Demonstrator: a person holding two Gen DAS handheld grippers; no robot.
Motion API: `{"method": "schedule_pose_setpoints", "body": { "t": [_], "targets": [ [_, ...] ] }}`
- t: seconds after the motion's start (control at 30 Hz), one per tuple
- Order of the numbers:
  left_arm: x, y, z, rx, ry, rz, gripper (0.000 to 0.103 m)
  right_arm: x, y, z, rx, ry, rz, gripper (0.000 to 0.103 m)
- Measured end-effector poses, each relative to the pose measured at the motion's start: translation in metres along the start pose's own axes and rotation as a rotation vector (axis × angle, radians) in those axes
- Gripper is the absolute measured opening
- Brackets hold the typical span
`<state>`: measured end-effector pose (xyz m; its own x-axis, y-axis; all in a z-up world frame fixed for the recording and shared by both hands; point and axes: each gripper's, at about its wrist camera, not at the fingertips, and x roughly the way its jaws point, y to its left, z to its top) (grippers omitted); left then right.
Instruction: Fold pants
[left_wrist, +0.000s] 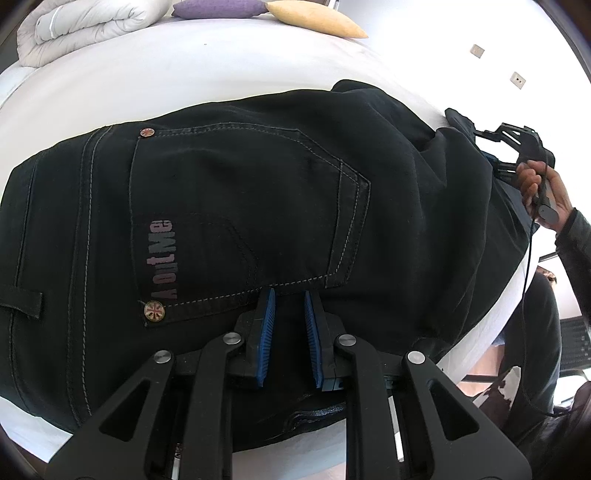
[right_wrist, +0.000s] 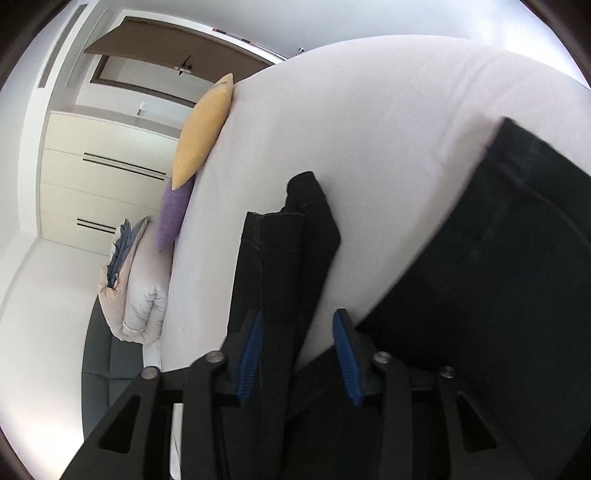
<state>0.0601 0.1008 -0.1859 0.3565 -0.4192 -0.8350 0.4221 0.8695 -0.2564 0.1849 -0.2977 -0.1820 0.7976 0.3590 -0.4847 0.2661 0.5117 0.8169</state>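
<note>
Lying on the bed (left_wrist: 221, 74), the pants (left_wrist: 258, 206) are pinched by the clenched left tool (left_wrist: 289, 299). A pant leg (right_wrist: 273, 266) is seen between the released right tool (right_wrist: 297, 325).

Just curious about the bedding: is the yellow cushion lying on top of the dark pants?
No, the yellow cushion sits at the far edge of the bed, well apart from the pants, beside a purple cushion.

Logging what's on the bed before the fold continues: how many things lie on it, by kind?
Pants: 1
Cushions: 2, purple and yellow
Folded duvet: 1
Total: 4
</note>
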Motion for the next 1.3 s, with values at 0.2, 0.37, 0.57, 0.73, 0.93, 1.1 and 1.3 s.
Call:
{"method": "schedule_pose_setpoints", "body": {
  "t": [0.2,0.37,0.57,0.73,0.93,1.1,1.3],
  "targets": [
    [-0.002,0.002,0.0,-0.006,-0.005,0.002,0.016,0.013,0.01,-0.003,-0.031,0.04,0.032,0.026],
    [-0.002,0.001,-0.002,-0.007,-0.012,0.005,0.016,0.008,0.012,-0.008,-0.018,0.028,0.069,0.018],
    [-0.004,-0.001,-0.004,-0.009,-0.021,0.012,0.016,0.005,0.004,-0.017,0.034,0.072,0.094,0.017],
    [-0.005,-0.003,-0.006,-0.01,-0.023,0.021,0.016,0.012,0.007,-0.017,0.037,0.082,0.118,0.017],
    [-0.005,-0.006,-0.006,-0.014,-0.029,0.02,0.016,0.009,0.001,-0.007,0.057,0.047,0.151,0.017],
    [-0.005,-0.006,-0.006,-0.014,-0.029,0.019,0.016,0.011,0.002,-0.001,0.053,0.033,0.166,0.017],
    [-0.005,-0.006,-0.006,-0.016,-0.026,0.024,0.016,0.019,0.01,0.006,0.001,0.03,0.109,0.005]
  ]
}}
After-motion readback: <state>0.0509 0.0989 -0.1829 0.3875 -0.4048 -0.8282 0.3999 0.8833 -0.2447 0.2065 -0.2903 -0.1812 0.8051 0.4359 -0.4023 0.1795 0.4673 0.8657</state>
